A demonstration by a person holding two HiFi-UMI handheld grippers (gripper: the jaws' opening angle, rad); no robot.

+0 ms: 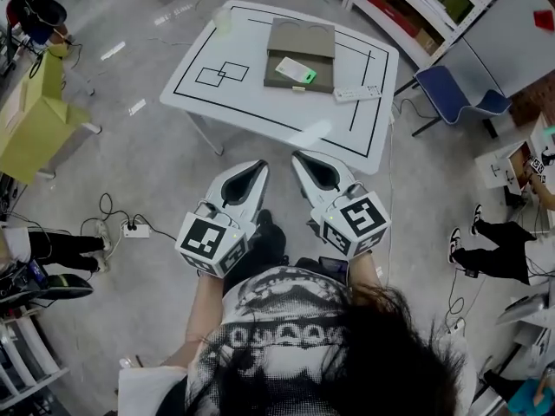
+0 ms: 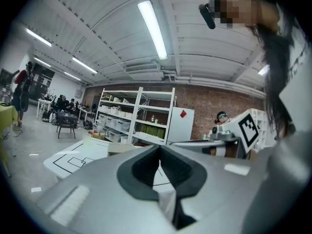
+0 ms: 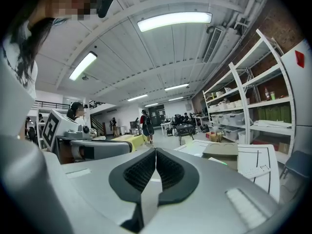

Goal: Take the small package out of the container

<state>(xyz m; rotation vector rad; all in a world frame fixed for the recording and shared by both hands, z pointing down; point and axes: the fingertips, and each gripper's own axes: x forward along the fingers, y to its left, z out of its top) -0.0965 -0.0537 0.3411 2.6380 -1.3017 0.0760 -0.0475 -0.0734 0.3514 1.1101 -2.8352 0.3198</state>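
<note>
Grey workshop floor surrounds a white table point(image 1: 260, 102) marked with black lines. On it sits a flat grey-brown container point(image 1: 299, 35), and the small package point(image 1: 296, 70), white with a green edge, lies on the container's near half. A white remote-like bar point(image 1: 357, 94) rests just beside it.

Both grippers are held close to the person's body, well short of the table and the package. The left gripper point(image 1: 257, 170) has its jaws pressed together on nothing, and so does the right gripper point(image 1: 303, 159).

From above, the head view alone shows the package whole. The left gripper view shows only the container's side point(image 2: 121, 147) past the closed pads point(image 2: 146, 167). The right gripper view catches the package's green edge point(image 3: 220, 162), plus shelving point(image 3: 253, 106) and distant people.
</note>
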